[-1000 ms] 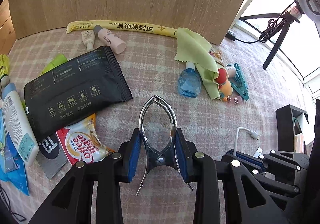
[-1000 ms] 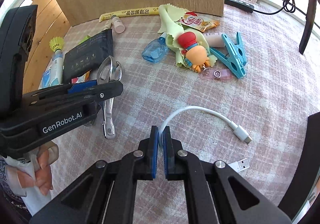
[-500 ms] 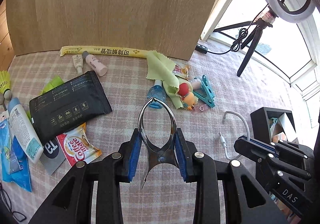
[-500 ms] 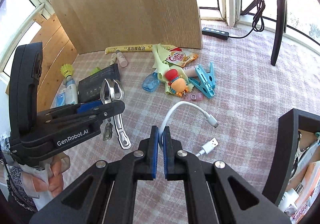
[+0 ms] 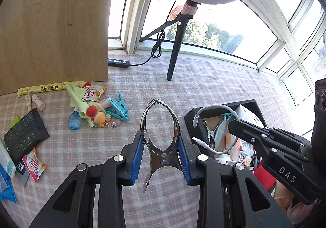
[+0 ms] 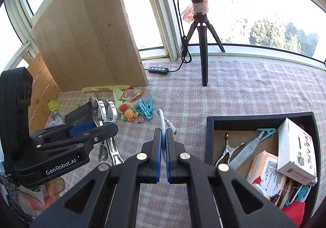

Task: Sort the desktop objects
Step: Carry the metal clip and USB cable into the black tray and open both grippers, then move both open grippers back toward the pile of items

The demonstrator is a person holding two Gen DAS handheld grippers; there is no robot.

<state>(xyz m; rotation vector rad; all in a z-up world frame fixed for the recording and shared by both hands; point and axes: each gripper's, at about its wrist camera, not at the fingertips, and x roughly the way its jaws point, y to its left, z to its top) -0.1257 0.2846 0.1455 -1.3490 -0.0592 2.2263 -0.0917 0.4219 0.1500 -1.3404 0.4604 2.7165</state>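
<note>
Left claw (image 5: 161, 150) clenched on metal clip (image 5: 160, 126), held above the desk (image 5: 203, 85). Right claw (image 6: 164, 146) grips white USB cable (image 5: 216, 109) (beside the black box (image 6: 258, 118), both off the desk).

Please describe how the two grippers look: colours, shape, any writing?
Both are matte black plastic with silver screws and blue finger pads. The left gripper bears white "GenRobot.AI" lettering; the right gripper bears "DAS".

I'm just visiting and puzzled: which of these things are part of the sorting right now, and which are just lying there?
In use: metal clip in left hand-held gripper; white cable in right hand-held gripper; black box.

Lying about: blue peg, black pouch, ring-light tripod.
</note>
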